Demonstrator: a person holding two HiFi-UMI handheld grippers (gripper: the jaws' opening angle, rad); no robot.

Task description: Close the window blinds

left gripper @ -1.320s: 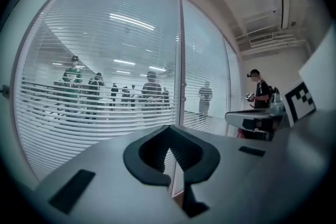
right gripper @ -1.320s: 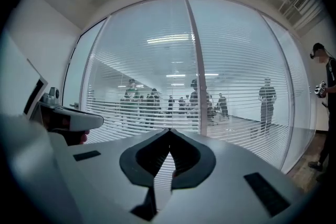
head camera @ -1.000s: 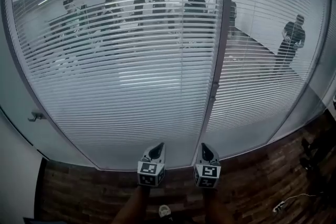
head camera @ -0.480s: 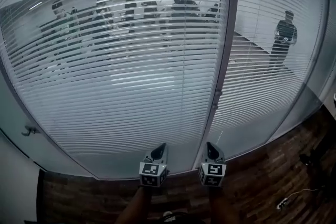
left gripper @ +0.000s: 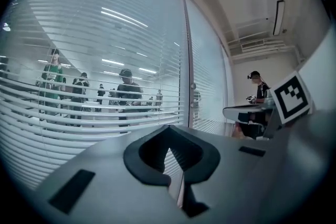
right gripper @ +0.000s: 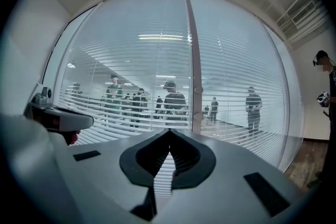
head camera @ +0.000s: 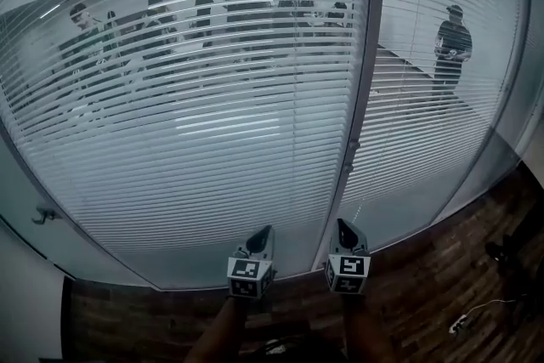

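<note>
— How far along are the blinds?

— Hardly started, I'd say. The big left blind [head camera: 212, 123] hangs in front of me, fully lowered behind its glass, but its slats lie flat and gapped. I see straight through to the people [head camera: 246, 8] in the room beyond. The narrower right blind [head camera: 425, 123] is the same, with a person standing plainly visible behind it. So both are down and neither is turned shut.

— What separates the two?

— A grey upright post [head camera: 364, 72] between the panes. It rises right above my right gripper.

— And your hands?

— Both are held low, near the bottom edge of the window over the wooden floor [head camera: 408, 293], pointing at the glass but apart from it. My left gripper [head camera: 264, 229] has its fingers [left gripper: 157, 152] pressed together with nothing between them. My right gripper [head camera: 342, 224] is also closed up tight and empty. Its own view shows only slats past the tips.

— So what is left?

— Everything that matters, I think: finding the control and tilting the slats until the room behind disappears. There is a small knob [head camera: 352, 147] partway up the post. It may be the tilt control, though I cannot tell that for certain from here. I see no cord or wand. My fingers would need to part before they could take hold of it.
</note>
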